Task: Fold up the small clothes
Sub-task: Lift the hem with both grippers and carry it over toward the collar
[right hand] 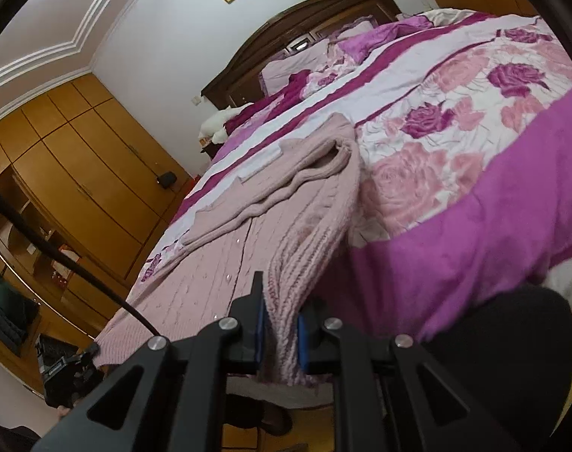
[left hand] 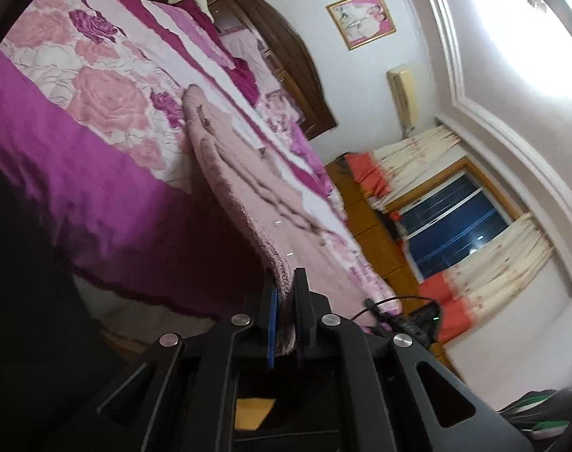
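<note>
Left gripper [left hand: 286, 301] and right gripper [right hand: 280, 324] each clamped on the pink knitted sweater's [right hand: 225, 263] hem, above the bed [right hand: 474, 196].

Pink sweater [right hand: 248, 248]: chunky cable knit, woolly, matt, ribbed at the hem; small glossy buttons down the front. Bedspread [right hand: 474, 203]: soft cloth, rose print on a quilted-looking middle, plain purple border with a faint sheen. Headboard [right hand: 323, 11]: dark polished wood. Wardrobe [right hand: 78, 158]: honey-coloured wood panels, smooth, semi-gloss. Right gripper [right hand: 280, 324] and left gripper [left hand: 286, 301]: matt black plastic frames, shiny metal bolt heads, blue pads inside the jaws. Curtains [left hand: 474, 263]: thin printed cloth. Picture frame [left hand: 361, 19]: gilt finish.
</note>
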Available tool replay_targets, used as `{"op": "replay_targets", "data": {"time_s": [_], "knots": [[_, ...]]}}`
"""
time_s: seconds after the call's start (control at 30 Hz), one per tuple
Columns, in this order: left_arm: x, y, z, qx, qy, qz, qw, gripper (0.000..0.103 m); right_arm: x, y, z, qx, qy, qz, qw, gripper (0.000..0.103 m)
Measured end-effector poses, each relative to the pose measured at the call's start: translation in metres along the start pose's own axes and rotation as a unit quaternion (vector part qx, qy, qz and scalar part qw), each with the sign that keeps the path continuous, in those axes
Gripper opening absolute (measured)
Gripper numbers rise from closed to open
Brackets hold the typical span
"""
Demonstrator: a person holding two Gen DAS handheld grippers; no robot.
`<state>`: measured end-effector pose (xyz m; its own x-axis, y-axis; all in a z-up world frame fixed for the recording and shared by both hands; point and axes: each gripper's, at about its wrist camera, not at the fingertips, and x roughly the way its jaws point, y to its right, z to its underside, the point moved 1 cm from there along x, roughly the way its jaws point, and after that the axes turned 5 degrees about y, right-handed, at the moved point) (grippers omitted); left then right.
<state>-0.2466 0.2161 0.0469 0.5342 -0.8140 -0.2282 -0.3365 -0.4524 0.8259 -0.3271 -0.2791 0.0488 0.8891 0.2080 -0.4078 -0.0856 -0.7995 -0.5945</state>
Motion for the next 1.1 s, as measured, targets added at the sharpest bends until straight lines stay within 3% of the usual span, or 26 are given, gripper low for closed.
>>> {"op": "replay_targets", "data": {"time_s": [0.13,0.67,0.97,1.1], "knots": [[-0.008,-0.006,0.0,-0.016,0.009,0.004,0.9998,0.0,-0.01,0.008,0.01,0.024,-0.001,-0.018,1.0,0.013],[-0.056,-0.015,0.021,-0.065,0.032,0.009,0.9973,0.0,-0.052,-0.004,0.038,0.011,-0.014,-0.033,0.999,0.013],[-0.077,0.002,0.037,-0.037,0.031,-0.018,0.9986,0.0,-0.077,-0.008,0.046,0.01,-0.013,-0.039,0.999,0.013],[-0.082,0.009,0.037,-0.026,0.038,-0.011,0.9989,0.0,-0.083,-0.011,0.048,0.009,-0.009,-0.045,0.999,0.013]]}}
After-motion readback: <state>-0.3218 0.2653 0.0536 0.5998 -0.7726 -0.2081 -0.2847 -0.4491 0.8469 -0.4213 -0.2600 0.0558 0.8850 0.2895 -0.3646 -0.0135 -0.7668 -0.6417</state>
